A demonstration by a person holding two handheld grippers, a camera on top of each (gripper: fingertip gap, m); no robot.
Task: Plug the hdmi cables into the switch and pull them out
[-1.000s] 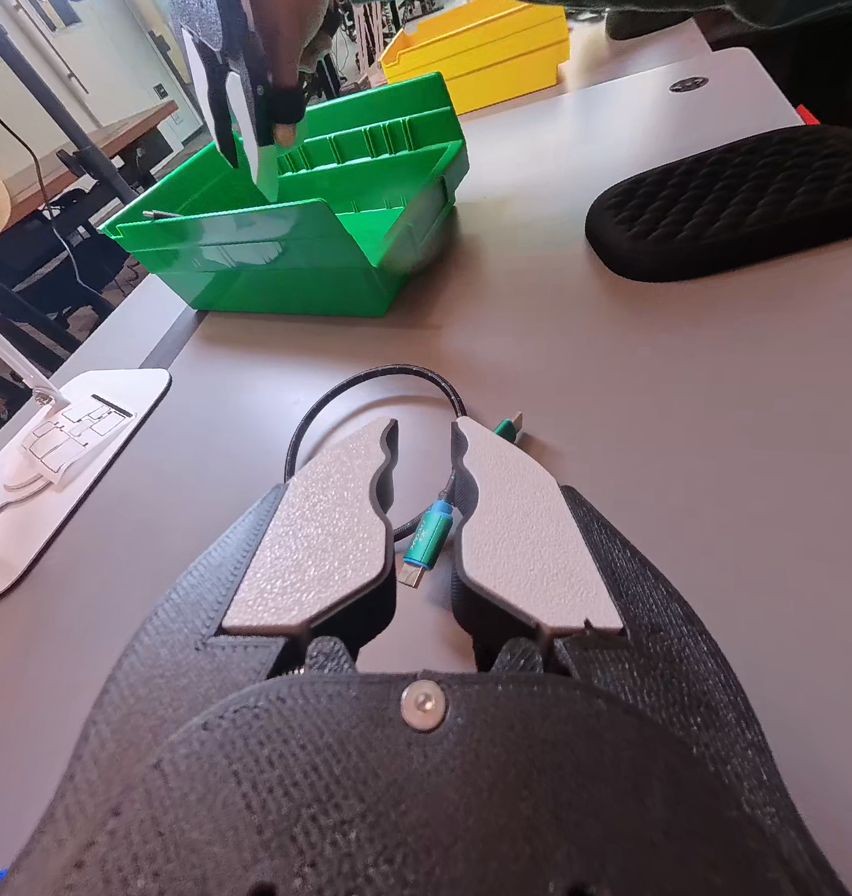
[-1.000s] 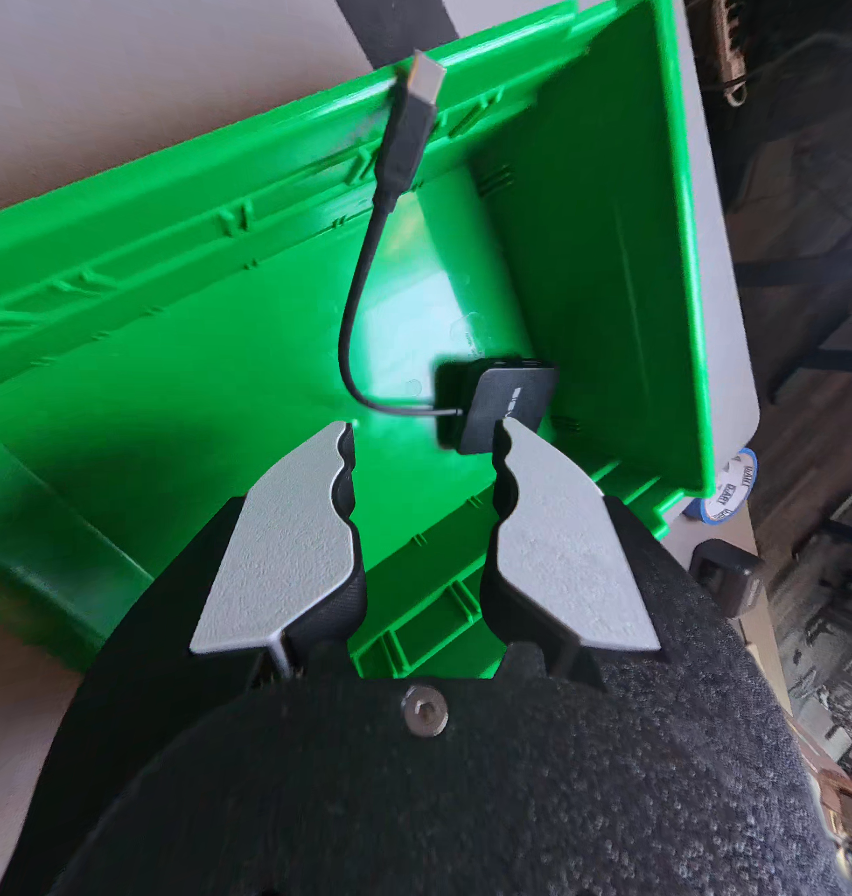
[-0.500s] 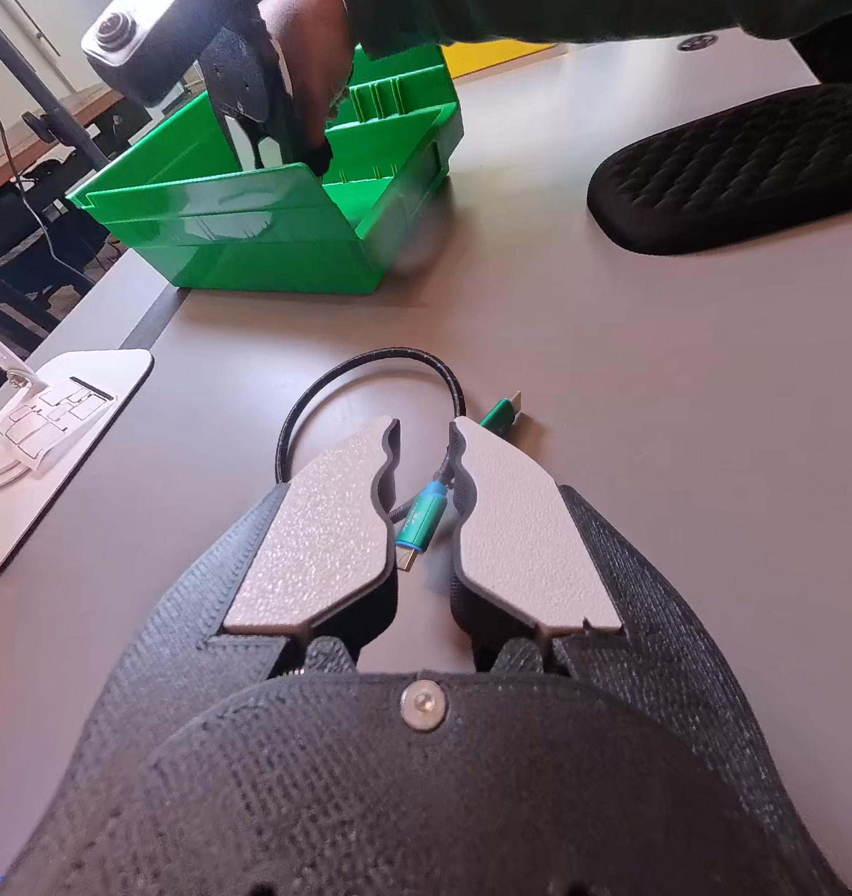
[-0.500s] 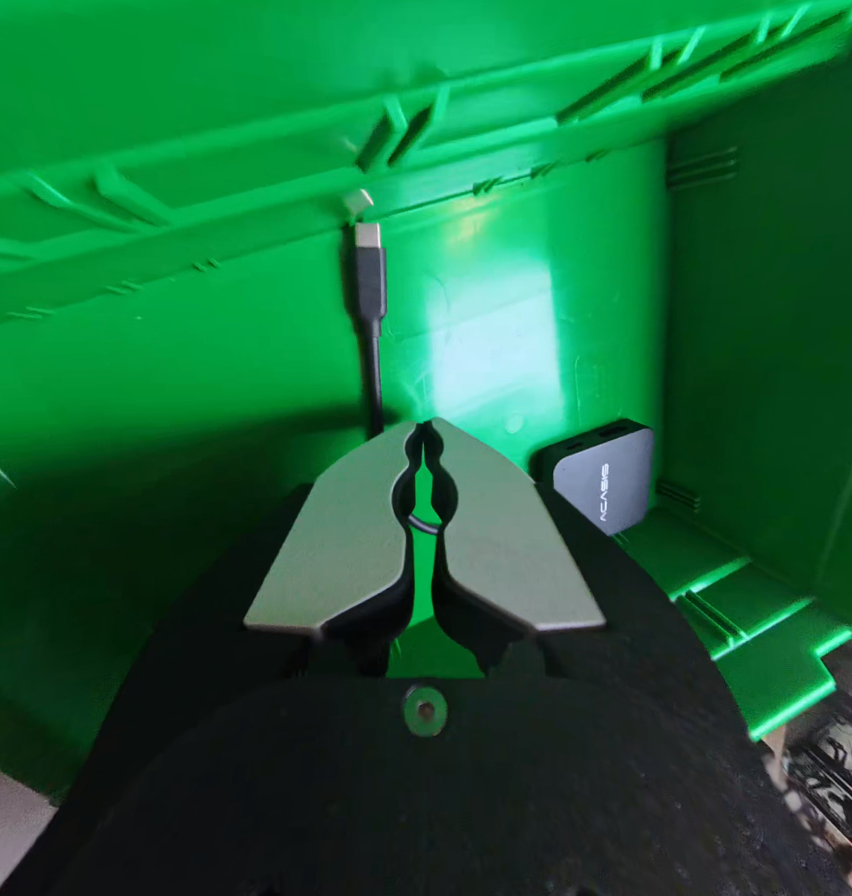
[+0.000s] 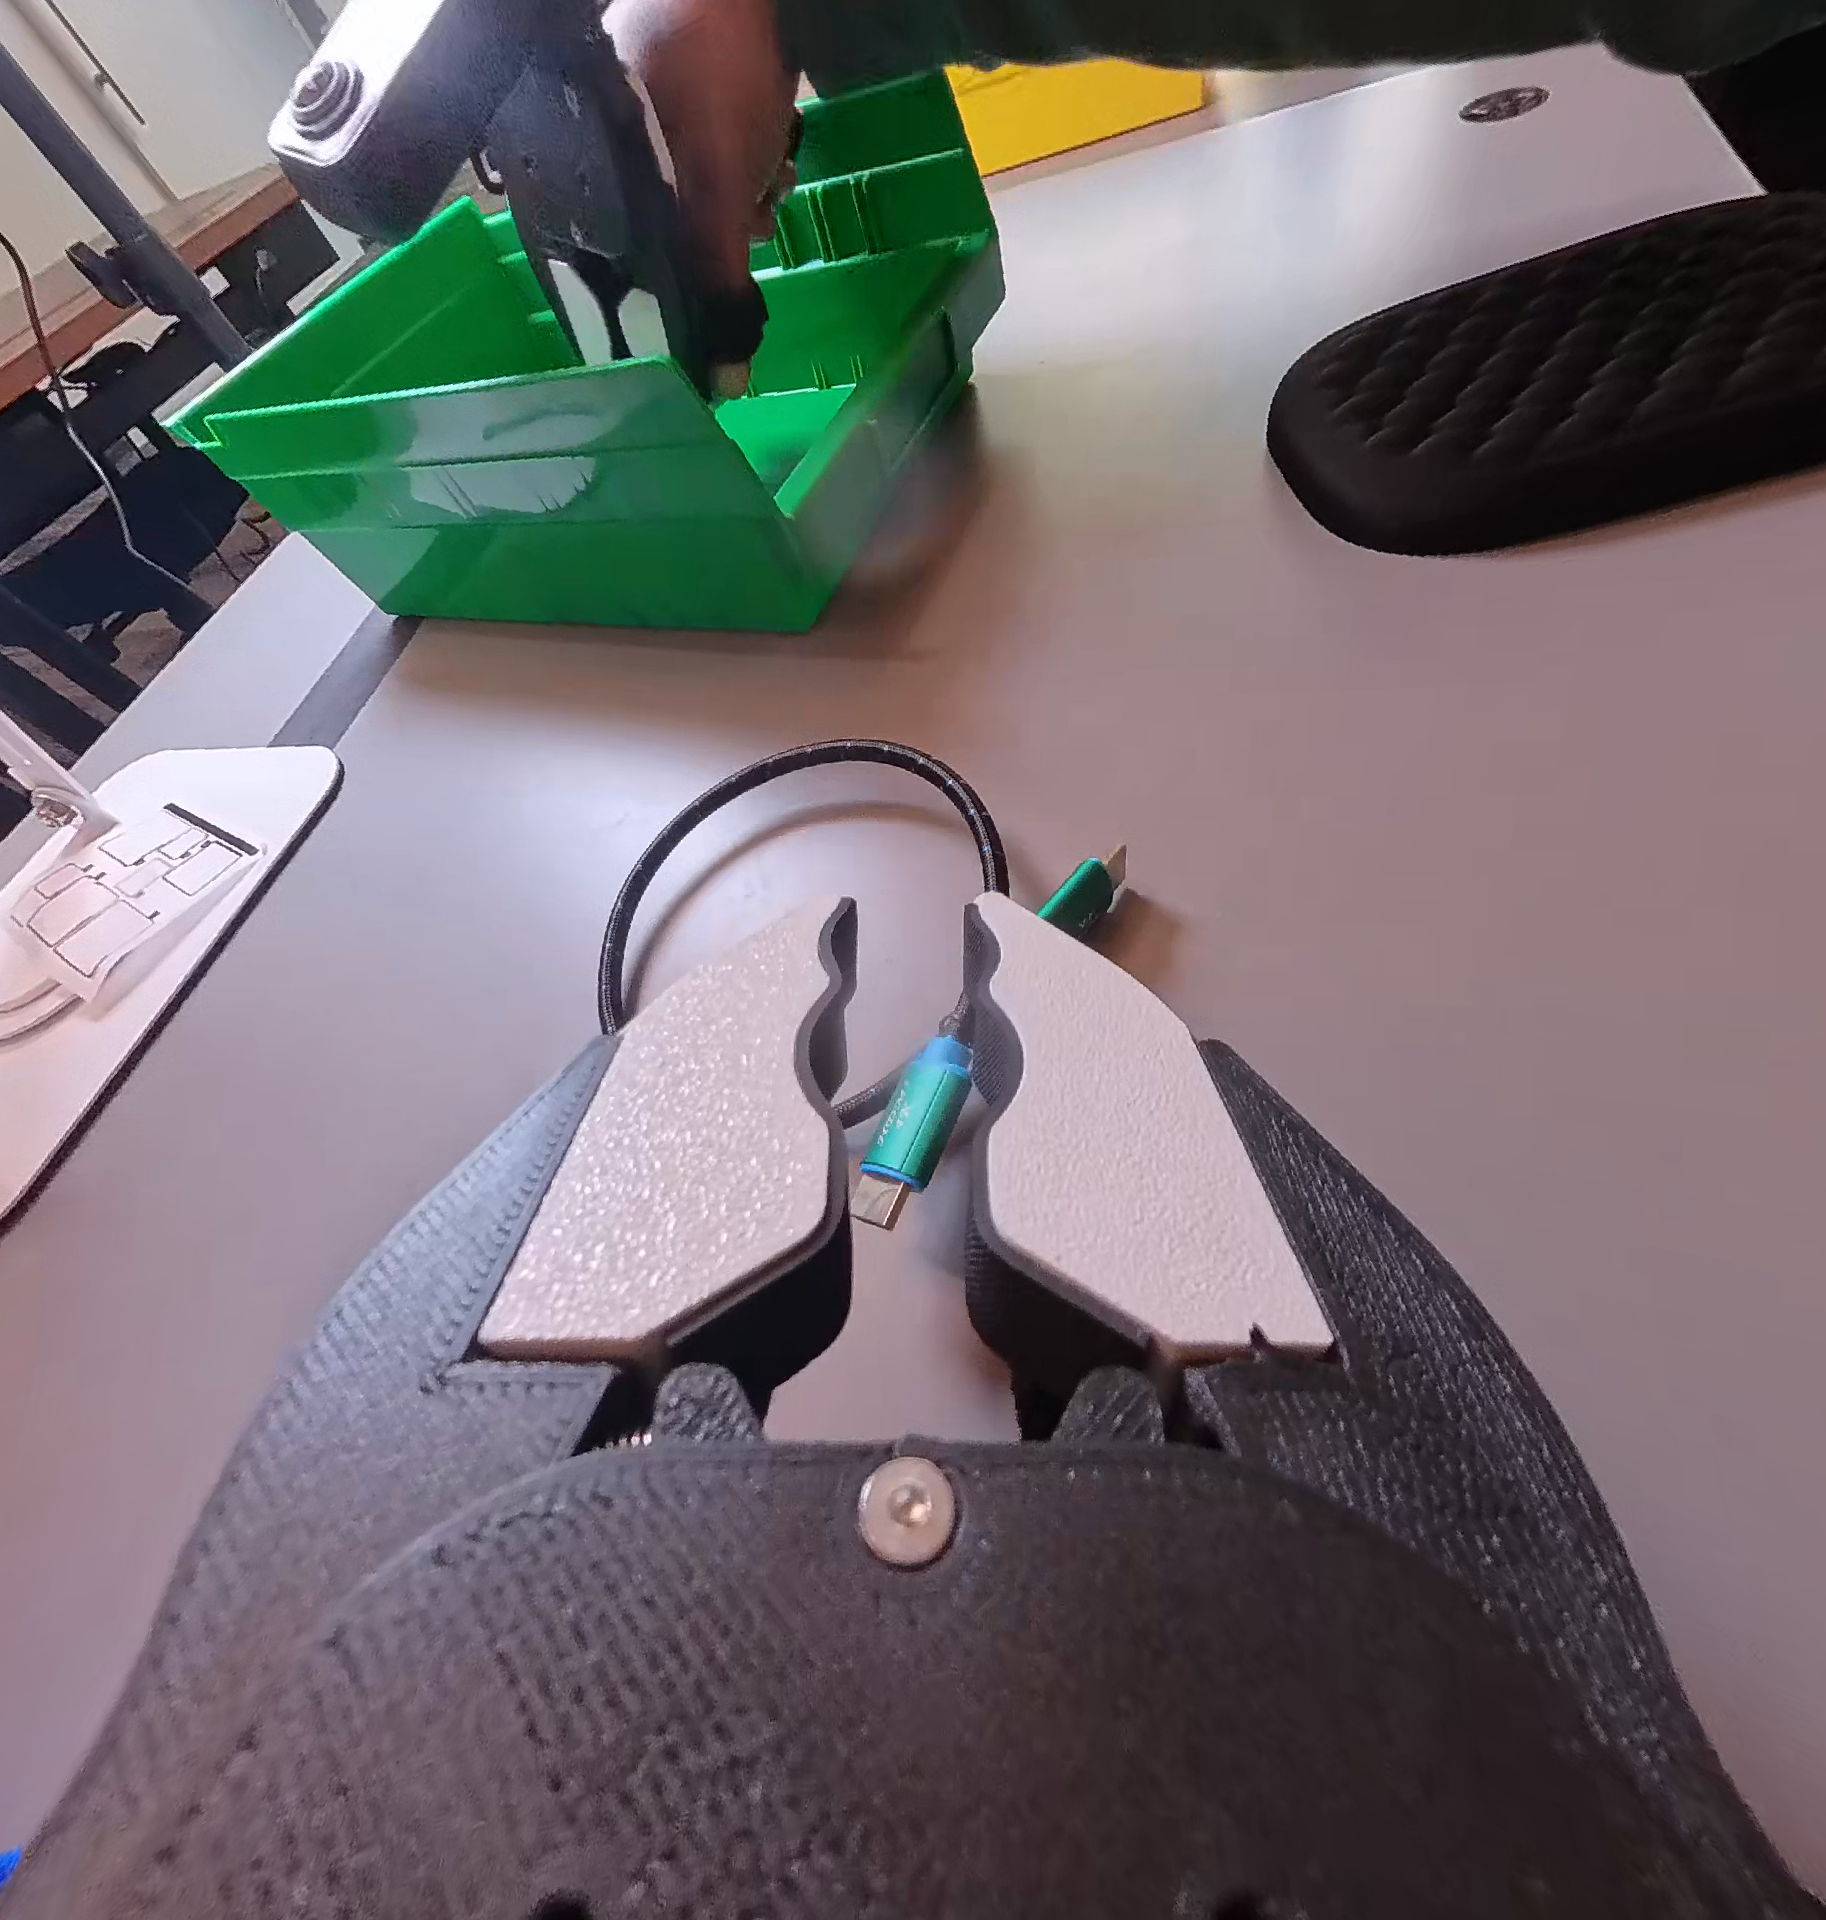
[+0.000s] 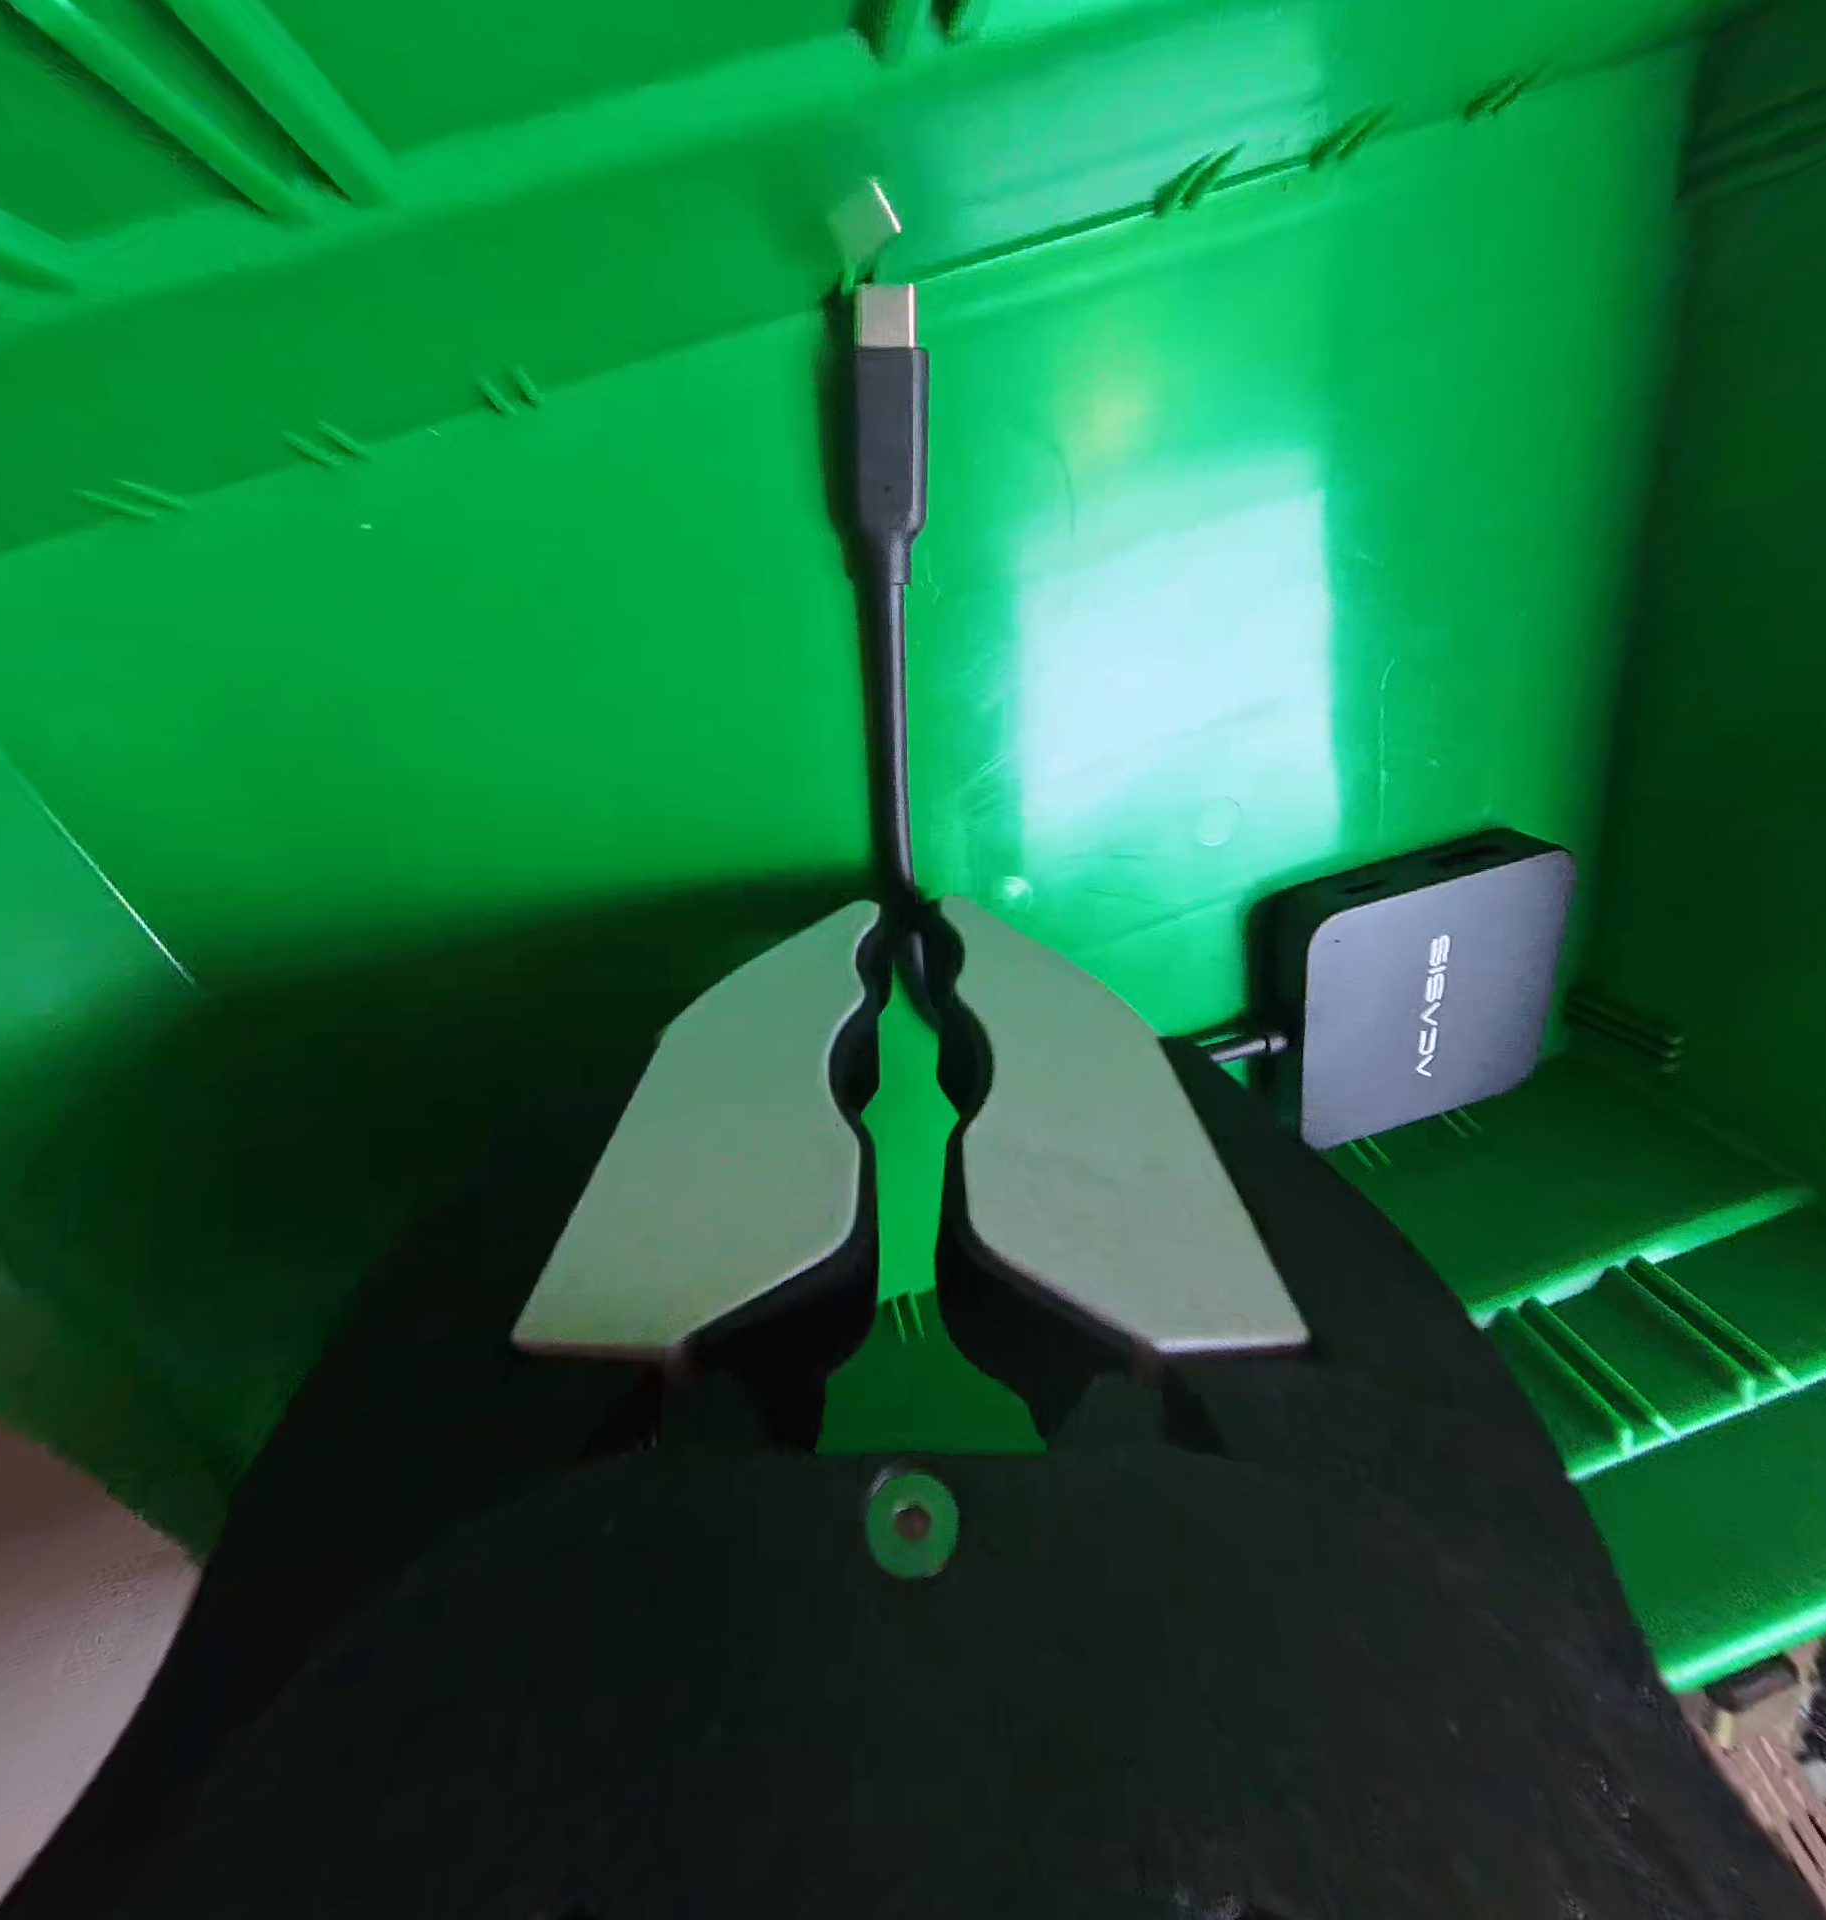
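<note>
Right gripper point(image 6: 909, 920): its two grey fingers point(image 6: 743, 1132) are drawn together at the tips and clamp the thin black cable point(image 6: 888, 717) of a small hub. The cable runs from the tips up to its black plug point(image 6: 888, 436), whose metal end meets the ribbed wall of the green bin point(image 6: 473, 675). The grey hub body point(image 6: 1428, 997) lies on the bin floor in the corner, just beside the right finger, with the cable's other end entering its side.

Seen from the left wrist view, this same gripper reaches down into the green bin point(image 5: 535, 499), held by a person's hand point(image 5: 711, 156); its fingertips are hidden behind the bin wall there.

Left gripper point(image 5: 909, 914): the fingers stand somewhat apart, low over the grey table point(image 5: 1304, 831). A short braided black cable point(image 5: 784, 769) loops out ahead of the tips. One green-and-blue plug point(image 5: 909, 1127) lies between the fingers near their inner edges; whether either pad presses on it cannot be told. The other green plug point(image 5: 1085, 894) pokes out just beyond the right fingertip.

Surroundings: a black textured pad point(image 5: 1574, 384) lies to the right on the table, a white flat base point(image 5: 109, 935) to the left, and a yellow bin point(image 5: 1075, 104) behind the green one.
</note>
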